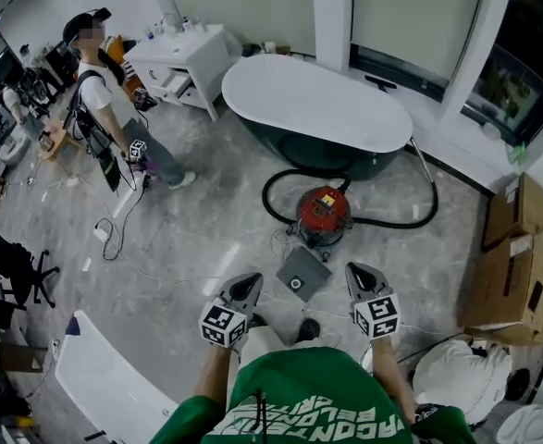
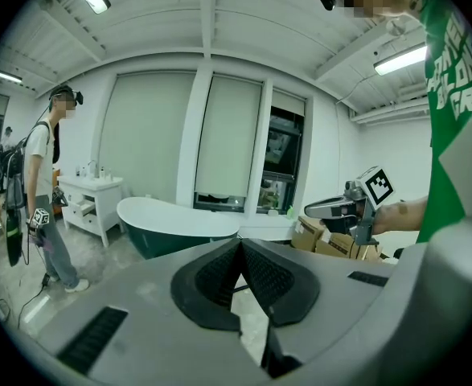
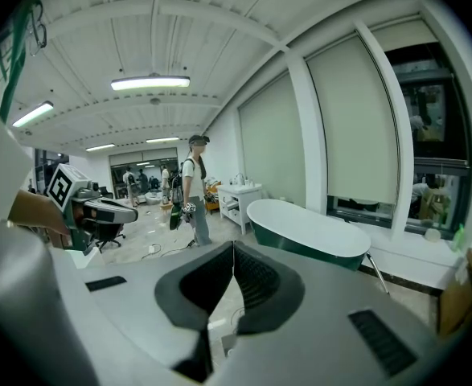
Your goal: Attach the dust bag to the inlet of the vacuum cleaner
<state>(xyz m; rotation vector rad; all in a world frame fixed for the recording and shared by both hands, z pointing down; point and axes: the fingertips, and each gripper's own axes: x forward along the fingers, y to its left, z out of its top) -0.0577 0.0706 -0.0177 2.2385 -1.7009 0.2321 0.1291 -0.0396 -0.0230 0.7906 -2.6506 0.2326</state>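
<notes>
White block lettering on the green shirt [image 1: 317,398], bottom centre, upside down and unreadable, black-and-white square code markers on the left gripper [image 1: 249,282] and right gripper [image 1: 358,272]

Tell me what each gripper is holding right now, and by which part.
Nothing. The left gripper and the right gripper both have their jaws shut together, empty. The grey dust bag lies on the floor beside the red vacuum cleaner, untouched.

The vacuum cleaner [image 1: 324,213], a round red canister, stands upright on the floor [image 1: 206,239], its black hose [image 1: 265,197] looped around it. The dust bag [image 1: 303,273], a flat grey square with a round opening, lies just beside it.
</notes>
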